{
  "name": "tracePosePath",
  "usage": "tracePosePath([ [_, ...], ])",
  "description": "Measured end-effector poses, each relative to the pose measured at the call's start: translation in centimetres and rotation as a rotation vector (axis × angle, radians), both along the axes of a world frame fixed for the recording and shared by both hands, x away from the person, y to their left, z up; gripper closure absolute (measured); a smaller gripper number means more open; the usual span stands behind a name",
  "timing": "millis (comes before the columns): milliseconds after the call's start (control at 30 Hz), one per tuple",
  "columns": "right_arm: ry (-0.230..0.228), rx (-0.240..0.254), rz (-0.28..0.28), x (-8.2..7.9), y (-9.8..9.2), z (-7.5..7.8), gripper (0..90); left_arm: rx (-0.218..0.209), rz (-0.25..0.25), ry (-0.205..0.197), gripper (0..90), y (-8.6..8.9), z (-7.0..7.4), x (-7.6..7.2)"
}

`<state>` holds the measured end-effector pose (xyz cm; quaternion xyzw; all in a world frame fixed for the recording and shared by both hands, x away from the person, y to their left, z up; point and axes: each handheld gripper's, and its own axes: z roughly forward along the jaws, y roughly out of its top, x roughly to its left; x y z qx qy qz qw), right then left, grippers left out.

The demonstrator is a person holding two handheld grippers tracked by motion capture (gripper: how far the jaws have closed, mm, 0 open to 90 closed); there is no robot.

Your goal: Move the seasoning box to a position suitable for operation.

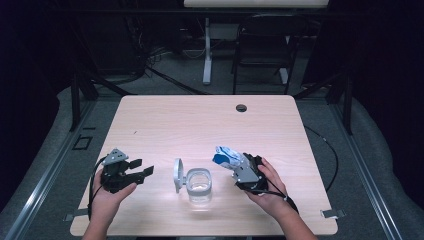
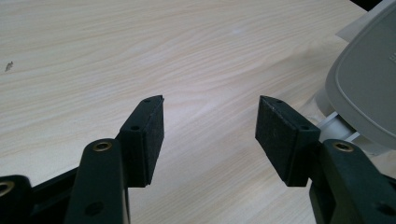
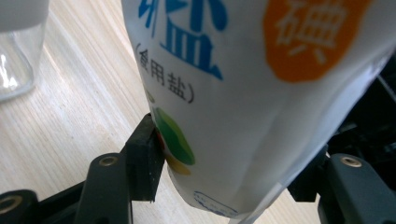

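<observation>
At the left side of the table (image 1: 165,115), the left gripper (image 1: 145,169) hangs low over the wood with its jaws spread wide and nothing between them; in the left gripper view the two black pads (image 2: 148,135) stand well apart over bare tabletop, and the grey lid (image 2: 369,88) looms just beside the far pad, not touched. The person's left hand (image 1: 107,192) holds that tool pointed toward the middle.

In the middle stands a clear glass jar (image 1: 199,186), upright, its hinged lid (image 1: 178,175) already swung open and standing on edge at the jar's left. The jar looks empty to me, though the glass is too small in the high view to be sure; the right gripper view catches a corner of it (image 3: 16,60), and I see nothing inside there either.

To the right, the right gripper (image 1: 239,167) is clamped on a white and blue salt bag (image 1: 227,156), held off the table and tilted toward the jar, near its right rim but not over the mouth. In the right gripper view the pads pinch the bag (image 3: 261,93) on both sides, low on the pouch.

So I judge the opening done and the bag picked up; what is left seems to be bringing the bag over the mouth, tipping salt in, and closing the lid
</observation>
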<state>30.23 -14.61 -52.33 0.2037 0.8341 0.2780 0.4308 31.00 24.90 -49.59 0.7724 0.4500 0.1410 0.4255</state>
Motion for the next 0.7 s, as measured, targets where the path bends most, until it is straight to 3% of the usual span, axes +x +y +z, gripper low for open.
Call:
tracePosePath([
  [700, -0.017, -0.051, -0.003, -0.11, 0.08, 0.37, 40.2, 0.002, 0.002, -0.017, 42.3, -0.2, 0.35, -0.43],
])
